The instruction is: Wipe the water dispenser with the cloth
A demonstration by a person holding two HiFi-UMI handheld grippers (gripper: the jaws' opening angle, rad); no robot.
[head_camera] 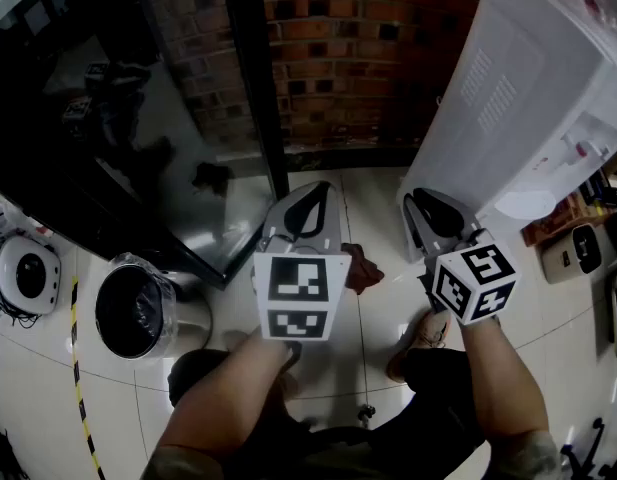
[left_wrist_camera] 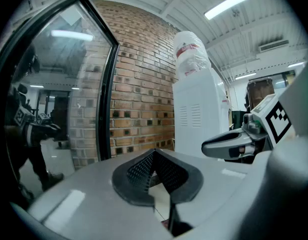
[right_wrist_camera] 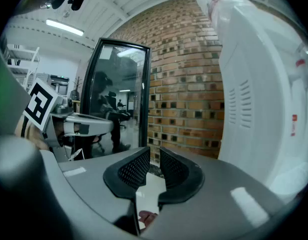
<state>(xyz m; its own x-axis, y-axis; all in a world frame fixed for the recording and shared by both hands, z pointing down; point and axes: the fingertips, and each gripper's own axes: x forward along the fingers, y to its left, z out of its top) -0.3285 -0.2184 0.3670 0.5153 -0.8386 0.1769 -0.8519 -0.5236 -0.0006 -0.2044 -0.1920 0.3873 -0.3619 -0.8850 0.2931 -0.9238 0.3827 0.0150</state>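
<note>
Water dispenser (head_camera: 528,98) stands at right, beside the brick wall (head_camera: 338,58). Red-brown cloth (head_camera: 360,267) lies on the floor (head_camera: 378,318), between the 2 grippers in head view. Left gripper (left_wrist_camera: 154,156): jaw tips together, empty. Right gripper (right_wrist_camera: 154,156): narrow gap, nothing in it.

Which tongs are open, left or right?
The right tongs: a gap shows between the jaws. The left tongs have jaws touching at the tips.
</note>
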